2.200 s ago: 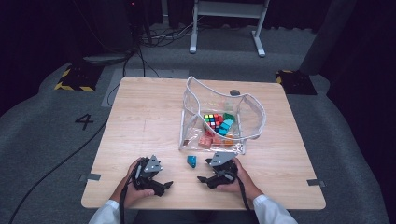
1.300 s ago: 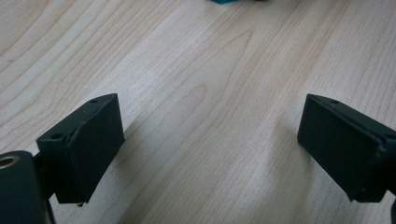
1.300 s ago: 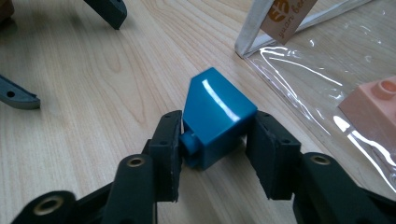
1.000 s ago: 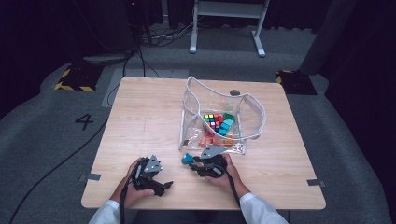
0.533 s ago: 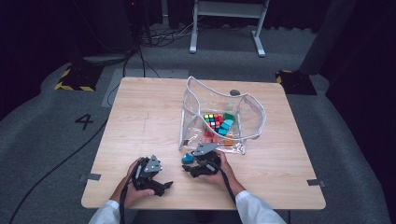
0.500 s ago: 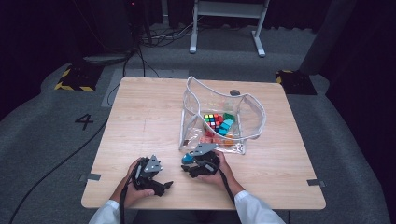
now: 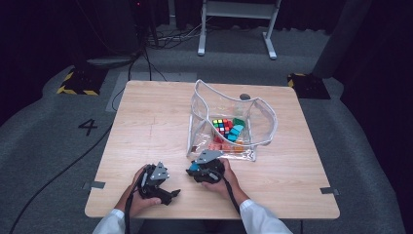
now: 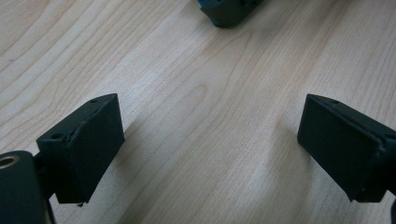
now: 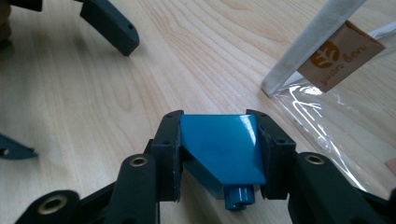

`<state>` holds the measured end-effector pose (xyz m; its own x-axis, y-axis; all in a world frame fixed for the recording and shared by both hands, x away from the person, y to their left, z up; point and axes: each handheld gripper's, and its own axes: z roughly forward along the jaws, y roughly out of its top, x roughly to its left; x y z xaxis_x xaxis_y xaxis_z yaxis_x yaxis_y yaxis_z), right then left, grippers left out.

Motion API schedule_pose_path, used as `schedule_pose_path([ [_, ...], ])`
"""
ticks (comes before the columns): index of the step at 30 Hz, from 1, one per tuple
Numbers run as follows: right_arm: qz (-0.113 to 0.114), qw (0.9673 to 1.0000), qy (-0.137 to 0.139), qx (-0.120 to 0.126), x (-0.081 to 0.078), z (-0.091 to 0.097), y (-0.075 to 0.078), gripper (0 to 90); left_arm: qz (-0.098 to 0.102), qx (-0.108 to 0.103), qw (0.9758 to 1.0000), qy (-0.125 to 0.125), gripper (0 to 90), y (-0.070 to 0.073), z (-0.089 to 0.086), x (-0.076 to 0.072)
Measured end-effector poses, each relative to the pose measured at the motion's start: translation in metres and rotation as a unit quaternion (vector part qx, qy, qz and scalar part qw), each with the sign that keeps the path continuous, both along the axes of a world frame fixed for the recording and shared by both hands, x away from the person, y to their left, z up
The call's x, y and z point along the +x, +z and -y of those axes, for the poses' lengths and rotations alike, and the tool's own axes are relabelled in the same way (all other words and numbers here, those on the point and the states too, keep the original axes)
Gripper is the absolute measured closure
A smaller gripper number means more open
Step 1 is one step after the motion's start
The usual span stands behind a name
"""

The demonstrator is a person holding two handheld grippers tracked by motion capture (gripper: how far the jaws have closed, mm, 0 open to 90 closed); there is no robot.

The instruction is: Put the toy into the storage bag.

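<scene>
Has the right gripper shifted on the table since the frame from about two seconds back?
Yes. The right gripper has slid leftward along the table, away from the clear bag's near corner, to where the blue block lay, and its jaws have just been closing on that block.

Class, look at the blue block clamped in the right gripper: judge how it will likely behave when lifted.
The blue block looks like hard glossy plastic, so probably stiff and light. Its shiny faces may be slippery, and its slanted side could let it twist between the right gripper's pads. Flat faces suggest it won't roll.
</scene>
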<state>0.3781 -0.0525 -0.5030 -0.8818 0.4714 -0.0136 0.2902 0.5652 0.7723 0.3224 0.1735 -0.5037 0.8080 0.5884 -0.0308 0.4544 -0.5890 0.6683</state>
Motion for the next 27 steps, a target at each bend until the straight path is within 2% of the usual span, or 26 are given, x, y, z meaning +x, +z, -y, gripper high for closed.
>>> schedule_pose_path([
  [2, -0.009, 0.9999, 0.003, 0.01, -0.004, 0.003, 0.0, 59.1, 0.0, 0.0, 1.0, 0.0, 7.3, 0.0, 0.0, 0.0],
  [6, -0.005, 0.9998, 0.014, 0.012, -0.009, 0.011, 0.0, 59.1, 0.0, 0.0, 1.0, 0.0, 7.3, 0.0, 0.0, 0.0],
  [12, 0.011, 0.9993, 0.035, -0.005, -0.019, 0.024, 0.0, 59.1, 0.0, 0.0, 1.0, 0.0, 7.3, 0.0, 0.0, 0.0],
  [15, 0.006, 0.9991, 0.04, -0.009, -0.023, 0.032, 0.001, 59.1, 0.0, 0.0, 1.0, 0.0, 7.3, 0.0, 0.0, 0.0],
  [18, 0.011, 0.9987, 0.049, -0.014, -0.025, 0.039, 0.001, 59.1, 0.0, 0.0, 1.0, 0.001, 7.3, 0.0, 0.0, 0.0],
  [22, 0.006, 0.9988, 0.047, -0.014, -0.026, 0.05, 0.001, 59.1, -0.002, -0.001, 1.0, 0.001, 7.4, 0.0, 0.0, -0.001],
  [23, -0.004, 0.9991, 0.04, -0.009, -0.027, 0.052, 0.002, 59.1, -0.001, -0.001, 1.0, 0.001, 7.4, 0.0, 0.0, -0.001],
  [25, -0.001, 0.9989, 0.046, -0.009, -0.026, 0.058, 0.001, 59.2, -0.001, -0.001, 1.0, 0.001, 7.4, 0.0, 0.0, -0.001],
  [26, -0.006, 0.9991, 0.04, -0.012, -0.028, 0.061, 0.002, 59.1, -0.001, -0.001, 1.0, 0.001, 7.4, 0.0, 0.0, -0.001],
  [27, 0.003, 0.999, 0.043, -0.014, -0.027, 0.063, 0.002, 59.2, -0.001, 0.0, 1.0, 0.001, 7.4, 0.0, 0.0, -0.001],
])
